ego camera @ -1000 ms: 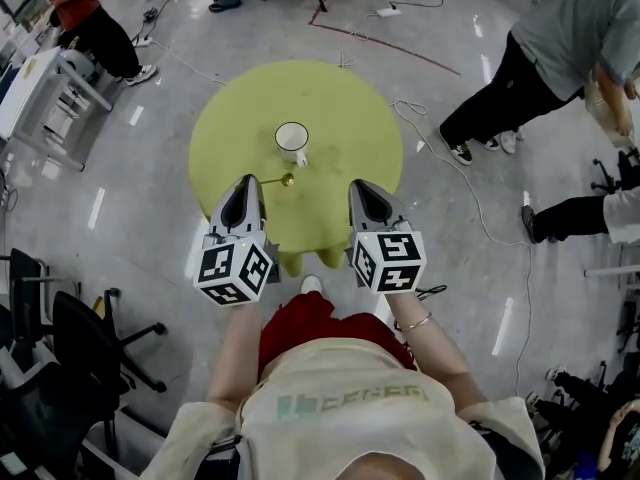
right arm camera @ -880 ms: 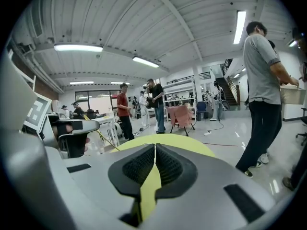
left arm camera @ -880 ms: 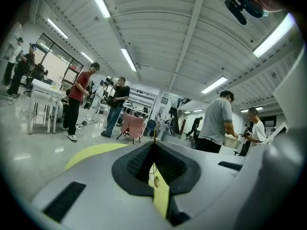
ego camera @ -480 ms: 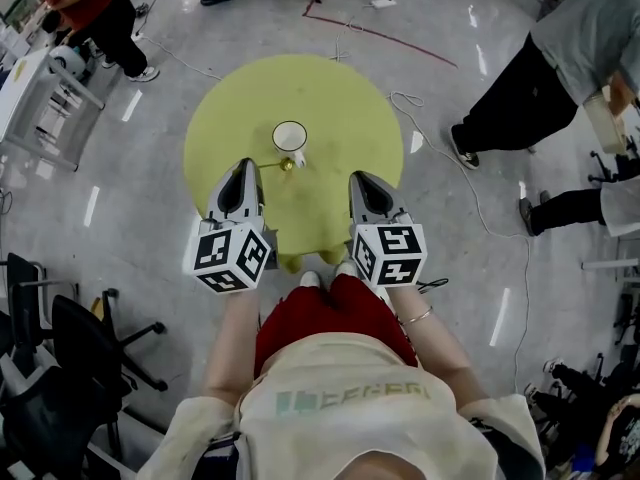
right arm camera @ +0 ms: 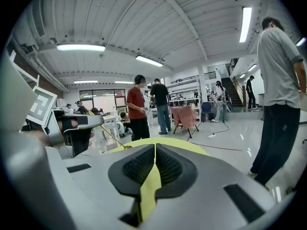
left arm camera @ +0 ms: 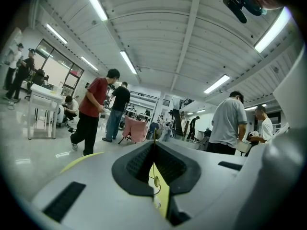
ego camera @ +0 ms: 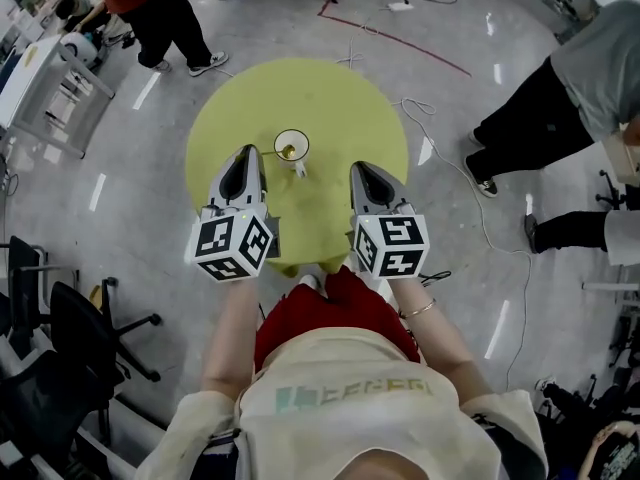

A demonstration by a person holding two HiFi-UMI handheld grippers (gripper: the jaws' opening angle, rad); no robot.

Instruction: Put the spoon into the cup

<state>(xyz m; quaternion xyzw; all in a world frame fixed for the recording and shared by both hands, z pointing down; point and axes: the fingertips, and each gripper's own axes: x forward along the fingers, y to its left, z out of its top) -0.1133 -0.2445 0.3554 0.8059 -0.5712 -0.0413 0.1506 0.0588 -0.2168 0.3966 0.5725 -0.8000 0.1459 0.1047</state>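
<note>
At the far left black office chairs [ego camera: 60, 338] stand on the grey floor, and a person in a red top [ego camera: 165, 13] walks past the table's far side; the round yellow-green table [ego camera: 340, 98] sits straight ahead. The left gripper [ego camera: 245, 156] hovers over the table's near left part, its jaws pressed onto the thin gold handle of the spoon [ego camera: 288, 151]; the left gripper view shows the handle running up the narrow slit between the pads. From there the spoon slants forward and to the right; seen from above, its gold bowl lies inside the rim of the white cup [ego camera: 305, 140], though I cannot tell whether it touches the cup. The cup stands upright near the table's middle, between the two grippers and a little beyond them. The right gripper [ego camera: 359, 170] hangs over the table's near right part, jaws pressed together with nothing between them; farther right a person in a grey top [ego camera: 600, 58] stands on the floor.
</note>
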